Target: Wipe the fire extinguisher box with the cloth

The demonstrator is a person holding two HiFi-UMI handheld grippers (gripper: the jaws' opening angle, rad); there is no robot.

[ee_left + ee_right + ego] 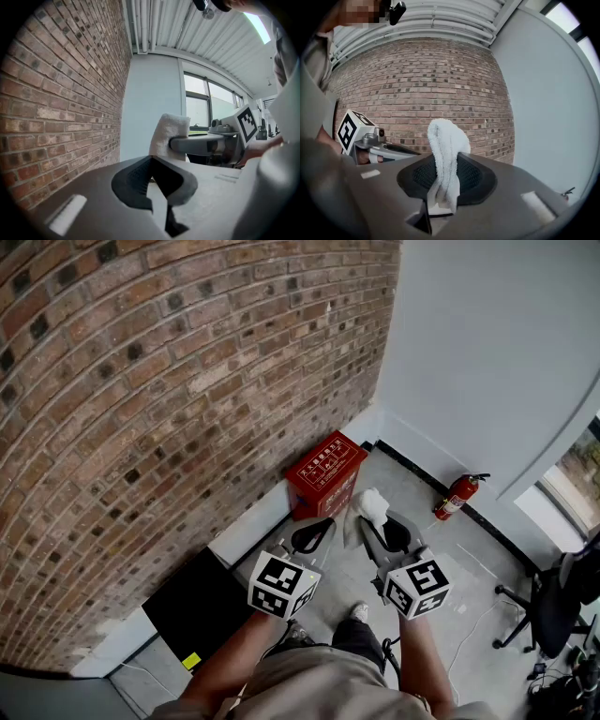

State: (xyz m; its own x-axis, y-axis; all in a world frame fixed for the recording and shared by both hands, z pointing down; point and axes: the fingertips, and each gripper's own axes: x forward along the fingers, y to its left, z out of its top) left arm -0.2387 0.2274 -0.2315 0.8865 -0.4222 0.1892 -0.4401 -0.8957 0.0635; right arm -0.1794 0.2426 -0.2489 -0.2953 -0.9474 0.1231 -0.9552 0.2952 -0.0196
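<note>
The red fire extinguisher box [324, 473] stands on the floor against the brick wall, below and ahead of both grippers. My right gripper [376, 521] is shut on the white cloth [372, 505], which sticks up between its jaws [444, 161] and also shows in the left gripper view [169, 135]. My left gripper [317, 532] is held beside it, shut, with nothing between its jaws [151, 180]. Both are raised above the floor, short of the box.
A red fire extinguisher [457, 496] stands by the white wall at right. A black panel [200, 607] leans at the brick wall's base. An office chair [548, 601] and cables are at the far right. My shoe [359, 612] shows below.
</note>
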